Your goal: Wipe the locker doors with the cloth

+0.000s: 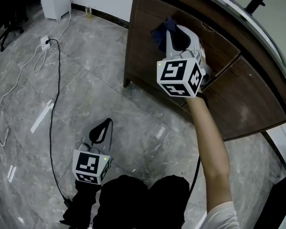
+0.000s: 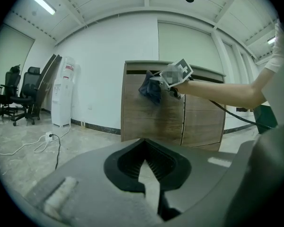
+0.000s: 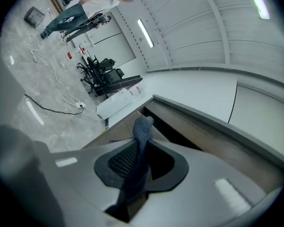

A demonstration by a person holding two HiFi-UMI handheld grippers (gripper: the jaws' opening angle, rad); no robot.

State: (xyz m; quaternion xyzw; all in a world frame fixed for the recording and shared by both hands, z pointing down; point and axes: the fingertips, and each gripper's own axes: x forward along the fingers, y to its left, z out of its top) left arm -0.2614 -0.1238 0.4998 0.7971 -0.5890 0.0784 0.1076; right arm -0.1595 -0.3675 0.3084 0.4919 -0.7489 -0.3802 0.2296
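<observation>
Cloth [image 3: 143, 126] between jaws of right hand-held gripper [image 3: 138, 160]

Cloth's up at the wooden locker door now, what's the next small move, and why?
Probably sweep the right hand-held gripper down across the left door: the cloth is clamped in its jaws up near that door's top edge, so most of the panel lies below it.

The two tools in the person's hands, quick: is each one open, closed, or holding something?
Left tool: closed, nothing in it.
Right tool: closed on the dark blue cloth.
</observation>
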